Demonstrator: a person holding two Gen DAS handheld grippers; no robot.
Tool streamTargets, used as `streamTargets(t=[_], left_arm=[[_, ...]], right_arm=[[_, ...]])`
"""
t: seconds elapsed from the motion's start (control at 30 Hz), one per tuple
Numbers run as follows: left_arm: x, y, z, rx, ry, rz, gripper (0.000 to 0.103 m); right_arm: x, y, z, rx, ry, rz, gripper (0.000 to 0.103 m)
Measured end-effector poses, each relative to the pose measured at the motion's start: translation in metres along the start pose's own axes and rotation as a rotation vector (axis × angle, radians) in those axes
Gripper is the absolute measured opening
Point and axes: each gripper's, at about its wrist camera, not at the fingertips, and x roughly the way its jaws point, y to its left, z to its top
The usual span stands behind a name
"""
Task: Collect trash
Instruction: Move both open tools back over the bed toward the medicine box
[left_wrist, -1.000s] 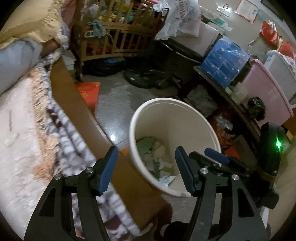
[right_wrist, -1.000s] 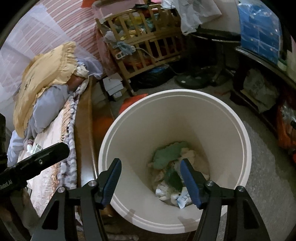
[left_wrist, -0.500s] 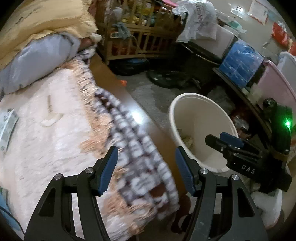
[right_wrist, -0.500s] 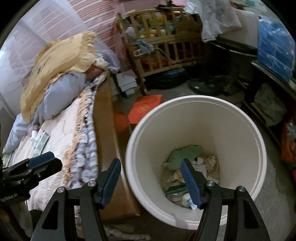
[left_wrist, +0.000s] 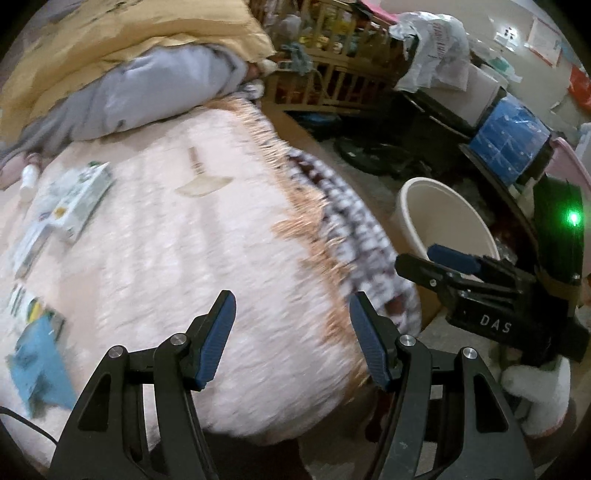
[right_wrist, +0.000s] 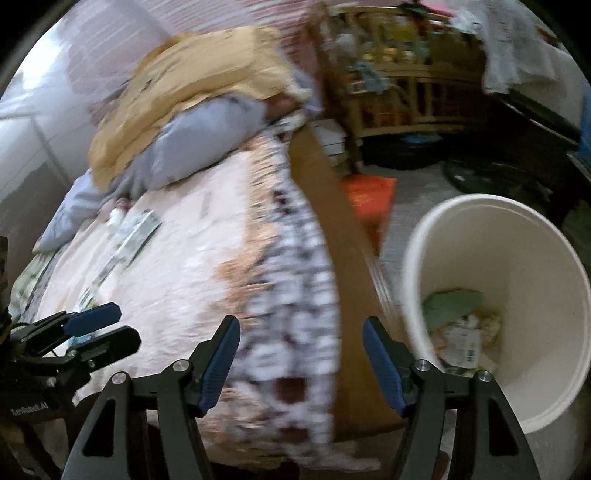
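My left gripper (left_wrist: 291, 341) is open and empty above the pink fuzzy blanket (left_wrist: 177, 258) on the bed. Trash lies on the blanket: a white and green package (left_wrist: 75, 201), a tan wrapper (left_wrist: 201, 181), a blue wrapper (left_wrist: 38, 363) and a small white bottle (left_wrist: 27, 177). My right gripper (right_wrist: 301, 360) is open and empty over the bed's edge; it also shows in the left wrist view (left_wrist: 454, 258). The white trash bucket (right_wrist: 554, 258) stands on the floor to the right, with paper and green scraps (right_wrist: 456, 314) inside; its rim also shows in the left wrist view (left_wrist: 410, 192).
A yellow pillow (left_wrist: 122, 40) and grey bedding (left_wrist: 155, 88) lie at the head of the bed. A wooden crib (left_wrist: 332, 74), an orange box (right_wrist: 369, 199), a blue box (left_wrist: 509, 136) and cluttered furniture surround the floor.
Both grippers have swung left from over the bucket toward the bed. The bucket has slid to the right of both views. Both stay open and empty.
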Motion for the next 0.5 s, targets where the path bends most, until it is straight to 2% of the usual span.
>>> streamTargets(t=[0.17,0.5], left_arm=[[-0.025,0.04,-0.021,-0.037,0.002,0.047,0.063],[-0.059,0.145,-0.07,-0.195,0.035,0.135,0.063]], right_arm=[[0.015,0.047,0.0,-0.067,0.04,0.093,0.067],[0.044,0.149,0.0,-0.24,0.108,0.176,0.068]])
